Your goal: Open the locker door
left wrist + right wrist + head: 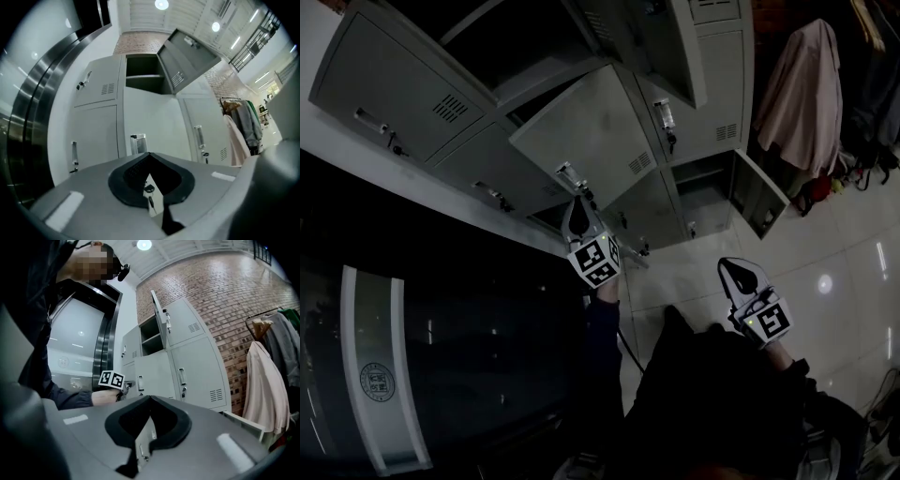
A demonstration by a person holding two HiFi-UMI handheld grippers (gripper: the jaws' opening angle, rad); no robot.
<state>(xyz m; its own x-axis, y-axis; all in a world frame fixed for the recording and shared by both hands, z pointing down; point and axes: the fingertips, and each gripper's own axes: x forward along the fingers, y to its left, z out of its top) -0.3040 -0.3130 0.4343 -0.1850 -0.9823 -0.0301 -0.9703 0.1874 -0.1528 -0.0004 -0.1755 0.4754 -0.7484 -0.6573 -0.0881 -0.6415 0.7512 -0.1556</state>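
The left gripper (578,208) is reaching up to the locker door (591,131) in the middle row of the grey bank, and its jaws are lying together at the tips with nothing showing between them. The door's handle (138,143) is standing just beyond and slightly left of those tips, and I cannot tell whether they are touching it. A lock with a key (149,190) is hanging just below the handle. In the head view the door is looking a little swung out from its neighbours, so the opening is probably only starting. The right gripper (733,270) is hanging in the air well apart on the right, nearer the person, and its jaws are also closed and gripping nothing. The main risk is coming from those closed left jaws: they are not wrapping the handle, so a pull could make them slide off and leave the door where it is. If the lock is not yet released, pulling would only be jerking the whole bank. The top door (187,56) directly above is standing wide open and jutting out, so lifting the left gripper while pulling could be knocking into it. The middle door, swinging out to the right, could also be meeting the right gripper if that one is drifting closer
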